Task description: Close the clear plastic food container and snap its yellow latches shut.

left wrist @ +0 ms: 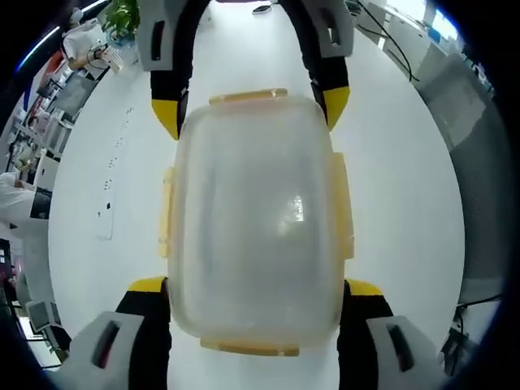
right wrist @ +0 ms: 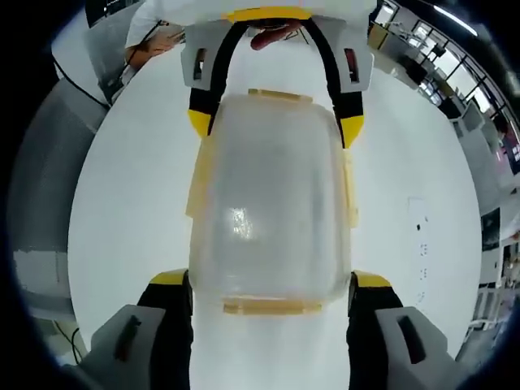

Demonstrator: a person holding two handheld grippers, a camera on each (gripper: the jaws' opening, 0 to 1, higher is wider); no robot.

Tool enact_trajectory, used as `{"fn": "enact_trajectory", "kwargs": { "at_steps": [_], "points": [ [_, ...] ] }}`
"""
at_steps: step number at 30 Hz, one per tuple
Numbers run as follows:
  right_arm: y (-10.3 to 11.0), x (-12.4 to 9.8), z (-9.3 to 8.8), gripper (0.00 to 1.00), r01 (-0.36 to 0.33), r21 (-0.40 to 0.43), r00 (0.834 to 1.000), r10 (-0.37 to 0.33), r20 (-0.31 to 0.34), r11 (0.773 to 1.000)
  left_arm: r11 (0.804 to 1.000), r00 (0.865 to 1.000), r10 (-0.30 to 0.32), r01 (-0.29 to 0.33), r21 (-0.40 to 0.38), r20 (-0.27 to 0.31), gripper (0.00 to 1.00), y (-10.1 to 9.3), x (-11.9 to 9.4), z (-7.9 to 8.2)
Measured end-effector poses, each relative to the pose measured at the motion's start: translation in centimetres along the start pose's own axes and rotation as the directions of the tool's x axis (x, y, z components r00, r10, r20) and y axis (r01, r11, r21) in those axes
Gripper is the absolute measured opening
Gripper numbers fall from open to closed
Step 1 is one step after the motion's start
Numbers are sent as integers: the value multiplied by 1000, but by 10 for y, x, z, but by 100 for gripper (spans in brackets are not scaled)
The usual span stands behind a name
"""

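Note:
The clear plastic container (left wrist: 256, 211) (right wrist: 268, 203) rests on the white table (left wrist: 406, 179) with its lid on. Yellow latches show on its edges: one at the far end (left wrist: 248, 96), one at the near end (left wrist: 250, 349) and one on each long side (left wrist: 166, 211). I cannot tell whether they are snapped down. My left gripper (left wrist: 253, 286) (right wrist: 276, 122) clasps one end, a yellow-tipped jaw against each side wall. My right gripper (right wrist: 270, 279) (left wrist: 250, 107) clasps the opposite end the same way, facing the left one.
A person's hand (right wrist: 276, 32) holds the left gripper. A flat white strip with dark marks (left wrist: 110, 195) (right wrist: 418, 244) lies on the table beside the container. Desks and seated people (left wrist: 24, 195) stand beyond the table's edge, with grey floor (left wrist: 479, 162) on the other side.

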State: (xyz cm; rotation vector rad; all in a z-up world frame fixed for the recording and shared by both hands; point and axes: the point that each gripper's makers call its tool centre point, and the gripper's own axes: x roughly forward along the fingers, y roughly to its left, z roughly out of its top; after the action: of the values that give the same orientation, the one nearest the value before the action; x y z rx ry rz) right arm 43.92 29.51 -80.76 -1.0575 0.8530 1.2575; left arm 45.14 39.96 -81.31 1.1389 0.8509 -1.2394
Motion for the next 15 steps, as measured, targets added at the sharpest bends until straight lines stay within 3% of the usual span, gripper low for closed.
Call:
{"fn": "enact_trajectory", "kwargs": {
  "at_steps": [1, 4, 6, 8, 11, 12, 13, 14, 15],
  "points": [
    [0, -2, -2, 78, 14, 11, 1000, -15, 10, 1000, 1000, 1000, 4, -3, -19, 13, 85, -1, 0, 0],
    [0, -8, 2, 80, 41, 132, 989, -60, 137, 990, 993, 994, 59, -48, -109, 96, 87, 1, -5, 4],
    [2, -13, 0, 81, 52, 239, 975, -101, 197, 970, 977, 977, 123, -88, -194, 177, 88, 4, -11, 6],
    [3, -16, -3, 83, 71, 323, 955, -158, 249, 944, 946, 954, 194, -120, -301, 229, 88, 6, -16, 0],
    [9, -16, -3, 86, 78, 437, 917, -237, 322, 896, 853, 887, 326, -126, -507, 328, 87, 8, -24, -6],
    [13, -15, -3, 87, 73, 470, 908, -254, 334, 879, 845, 879, 337, -123, -521, 338, 87, 7, -25, -8],
    [18, -12, -2, 88, 61, 504, 898, -267, 349, 862, 818, 852, 378, -125, -562, 362, 87, 3, -27, -14],
    [20, -10, -1, 90, 64, 521, 890, -285, 355, 851, 807, 850, 384, -118, -579, 362, 87, -3, -27, -18],
    [23, -9, 2, 93, 73, 539, 871, -317, 376, 839, 795, 844, 387, -101, -598, 371, 88, -9, -26, -20]
  ]
}}
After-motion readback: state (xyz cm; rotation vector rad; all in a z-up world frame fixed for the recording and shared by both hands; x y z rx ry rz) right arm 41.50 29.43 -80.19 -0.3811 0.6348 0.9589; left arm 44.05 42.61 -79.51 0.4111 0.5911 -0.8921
